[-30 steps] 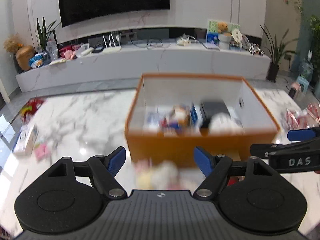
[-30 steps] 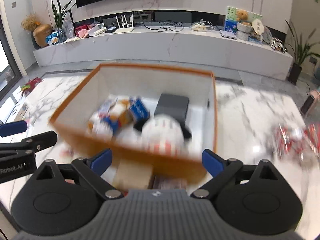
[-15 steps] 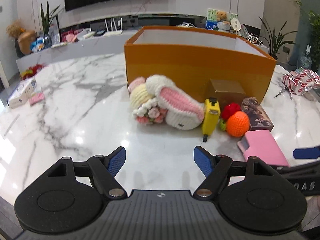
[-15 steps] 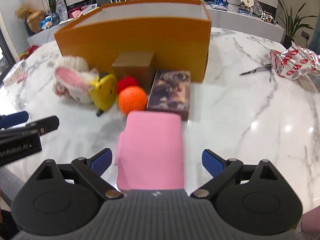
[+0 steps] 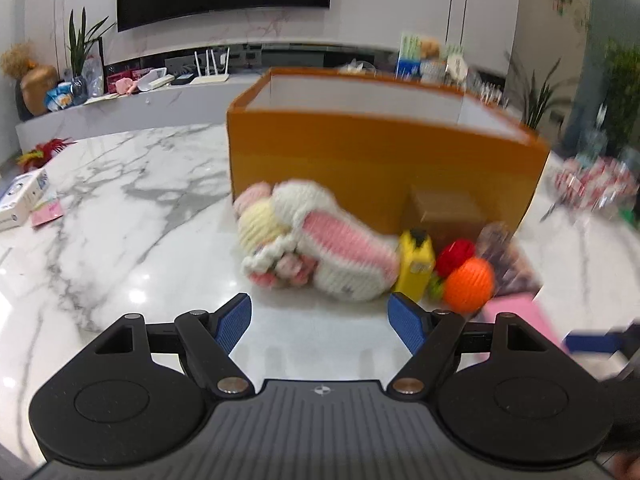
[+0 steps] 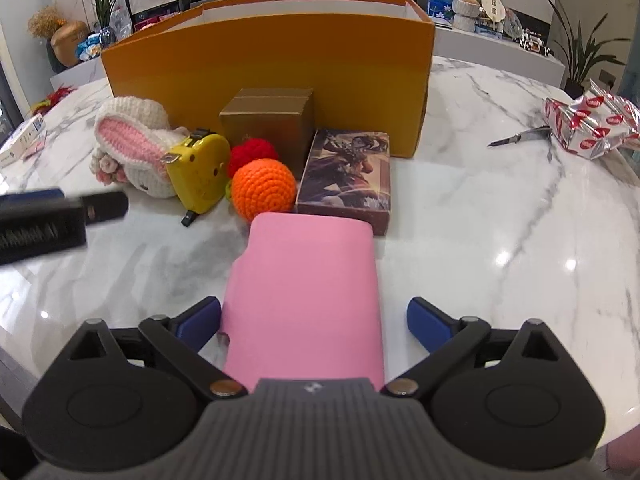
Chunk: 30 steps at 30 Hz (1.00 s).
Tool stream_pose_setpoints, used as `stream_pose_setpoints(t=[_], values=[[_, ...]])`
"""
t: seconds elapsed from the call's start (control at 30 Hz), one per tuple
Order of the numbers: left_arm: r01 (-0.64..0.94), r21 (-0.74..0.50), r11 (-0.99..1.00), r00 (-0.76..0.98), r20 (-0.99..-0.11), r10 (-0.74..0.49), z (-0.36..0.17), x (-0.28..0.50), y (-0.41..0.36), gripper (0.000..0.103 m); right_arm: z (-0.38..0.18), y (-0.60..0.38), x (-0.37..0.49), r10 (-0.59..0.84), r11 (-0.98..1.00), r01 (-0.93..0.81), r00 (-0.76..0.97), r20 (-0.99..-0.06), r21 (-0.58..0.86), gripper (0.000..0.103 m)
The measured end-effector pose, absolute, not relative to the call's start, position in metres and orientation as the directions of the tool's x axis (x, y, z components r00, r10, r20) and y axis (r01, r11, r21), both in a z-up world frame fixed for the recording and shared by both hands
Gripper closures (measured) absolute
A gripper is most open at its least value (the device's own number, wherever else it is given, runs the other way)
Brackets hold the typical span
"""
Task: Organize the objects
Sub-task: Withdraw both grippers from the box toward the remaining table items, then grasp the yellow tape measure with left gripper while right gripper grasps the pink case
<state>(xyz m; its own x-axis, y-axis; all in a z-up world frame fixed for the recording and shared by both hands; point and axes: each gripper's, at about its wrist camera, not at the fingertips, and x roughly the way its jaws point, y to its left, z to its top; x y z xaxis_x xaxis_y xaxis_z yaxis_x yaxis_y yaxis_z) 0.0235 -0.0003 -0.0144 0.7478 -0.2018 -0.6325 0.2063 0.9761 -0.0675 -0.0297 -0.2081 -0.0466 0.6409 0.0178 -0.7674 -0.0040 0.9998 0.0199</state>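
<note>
Looking down my right tongs (image 6: 314, 320), I see the jaws spreading wider, blue pads clear on both sides of a smooth, matte pink case (image 6: 304, 300) with rounded corners that lies flat on the counter (image 6: 500, 240) between them; the left pad sits just beside its edge, the right pad stands apart from it. Nothing is gripped. My left tongs (image 5: 320, 314) are released too, with only bare glossy marble between the pads.

Just beyond the pink case's far end sits a crocheted orange ball (image 6: 264, 190), round and nubbly, with a red yarn ball (image 6: 252, 154) behind it. Right of those lies a flat rectangular box with dark printed artwork (image 6: 346, 172), touching or nearly touching the case's far corner. Left of the orange ball stands a hard, glossy yellow tape measure (image 6: 200, 170), leaning against a knitted white bunny with pink ear lining (image 6: 132, 140); from the left view the bunny (image 5: 316, 244) lies ahead of my left tongs, blurred. A small gold cardboard cube (image 6: 268, 120) stands against the tall orange box (image 6: 272, 52), whose inside is white. Off to the right on the counter lie a crinkled red-and-silver foil packet (image 6: 592, 128) and a dark knife-like tool (image 6: 520, 136).
</note>
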Motion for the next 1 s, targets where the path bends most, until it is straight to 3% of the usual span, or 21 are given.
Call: stream_pose_setpoints(t=[0.23, 0.47, 0.57, 0.73, 0.87, 1.0], values=[[0.217, -0.161, 0.963, 0.742, -0.613, -0.270, -0.009, 0.032, -0.010, 0.013, -0.048, -0.206, -0.029, 0.009, 1.000, -0.014, 0.641, -0.767, 0.000, 0.001], [0.363, -0.052, 0.930, 0.796, -0.501, -0.339, 0.001, 0.016, -0.044, 0.013, -0.049, -0.205, -0.029, 0.006, 1.000, -0.013, 0.643, -0.766, -0.003, 0.001], [0.411, -0.017, 0.911, 0.783, -0.505, -0.362, 0.001, 0.023, -0.054, 0.013, -0.049, -0.204, -0.029, 0.004, 1.000, -0.011, 0.644, -0.765, -0.004, 0.001], [0.421, -0.019, 0.907, 0.738, -0.574, -0.354, -0.013, 0.035, -0.060, 0.031, -0.049, -0.204, -0.029, 0.005, 1.000, -0.012, 0.643, -0.765, -0.003, 0.001], [0.441, 0.028, 0.897, 0.750, -0.561, -0.351, -0.017, 0.036, -0.065, 0.033, -0.049, -0.204, -0.029, 0.003, 1.000, -0.009, 0.642, -0.767, -0.004, 0.001], [0.468, 0.025, 0.883, 0.729, -0.575, -0.370, -0.025, 0.043, -0.067, 0.060, -0.049, -0.204, -0.030, 0.005, 1.000, -0.012, 0.642, -0.767, -0.004, 0.001]])
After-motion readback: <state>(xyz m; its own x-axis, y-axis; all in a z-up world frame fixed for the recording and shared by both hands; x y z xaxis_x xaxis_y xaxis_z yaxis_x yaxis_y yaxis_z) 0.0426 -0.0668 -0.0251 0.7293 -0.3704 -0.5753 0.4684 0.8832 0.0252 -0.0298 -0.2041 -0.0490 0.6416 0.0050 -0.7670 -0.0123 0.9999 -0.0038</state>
